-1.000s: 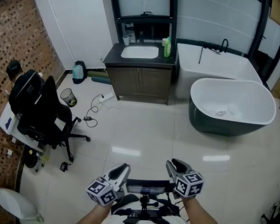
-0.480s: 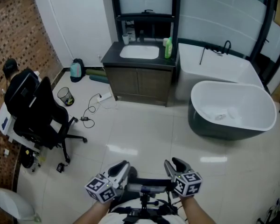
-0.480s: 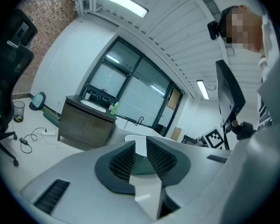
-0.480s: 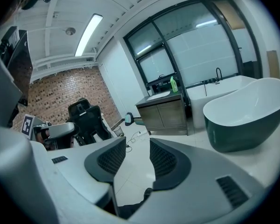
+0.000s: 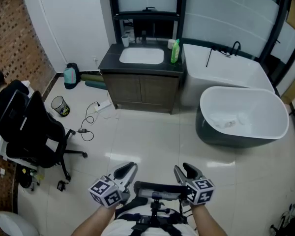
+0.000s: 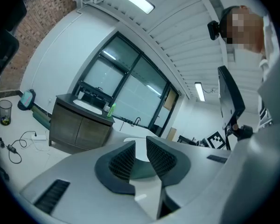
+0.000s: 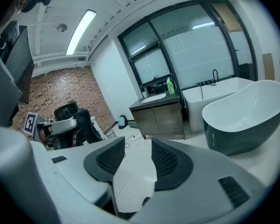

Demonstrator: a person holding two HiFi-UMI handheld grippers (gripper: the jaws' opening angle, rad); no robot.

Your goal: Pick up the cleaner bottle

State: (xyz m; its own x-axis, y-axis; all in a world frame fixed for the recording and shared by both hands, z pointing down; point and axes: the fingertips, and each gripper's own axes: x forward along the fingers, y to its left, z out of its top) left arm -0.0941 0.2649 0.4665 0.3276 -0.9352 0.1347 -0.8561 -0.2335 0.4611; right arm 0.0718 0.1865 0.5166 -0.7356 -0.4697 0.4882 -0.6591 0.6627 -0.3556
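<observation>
While both grippers hang low in front of the person, the green cleaner bottle [image 5: 175, 50] stands far ahead of both pairs of jaws, on the cabinet [image 5: 137, 85] beside the sink [image 5: 141, 56]. The left gripper [image 5: 129, 170] holds its jaws a narrow slit apart, with nothing between them. The right gripper [image 5: 186, 171] is opening its jaws, also empty. Compared with a second ago, the cabinet and bottle lie a little nearer, and the office chair [image 5: 32, 132] has slid further left of the left jaws.
</observation>
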